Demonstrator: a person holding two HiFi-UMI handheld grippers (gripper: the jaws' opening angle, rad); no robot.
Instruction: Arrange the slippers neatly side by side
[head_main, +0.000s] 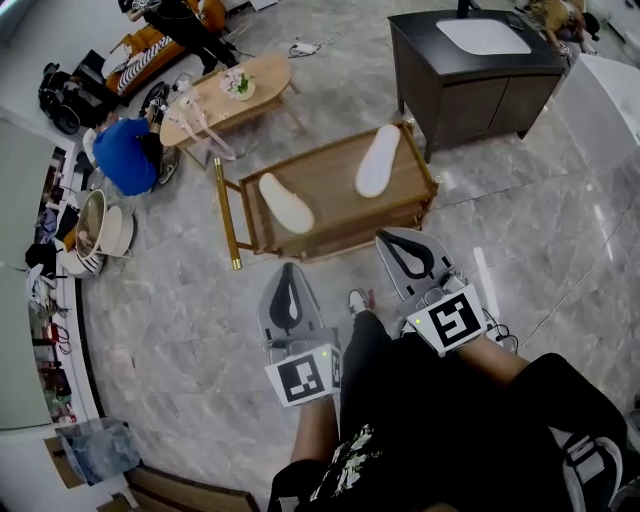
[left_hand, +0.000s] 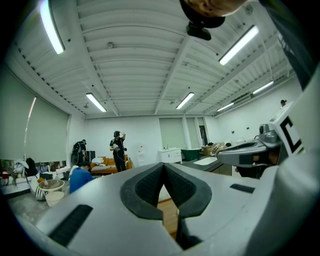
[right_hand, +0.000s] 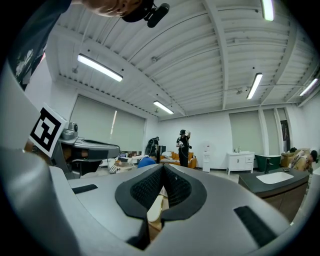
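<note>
Bare floor (head_main: 200, 330) is left around the left gripper (head_main: 288, 270) and right gripper (head_main: 390, 240) — just ahead, the raised rim of the wooden cart (head_main: 340, 233) is met.

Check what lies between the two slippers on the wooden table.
Only bare surface of the wooden table separates the left slipper from the right slipper, seen in the head view.

Low wooden table (head_main: 325, 185) on grey marble floor (head_main: 180, 330), white slipper (head_main: 286, 202) lying at left, second white slipper (head_main: 378, 160) at right, well apart
</note>
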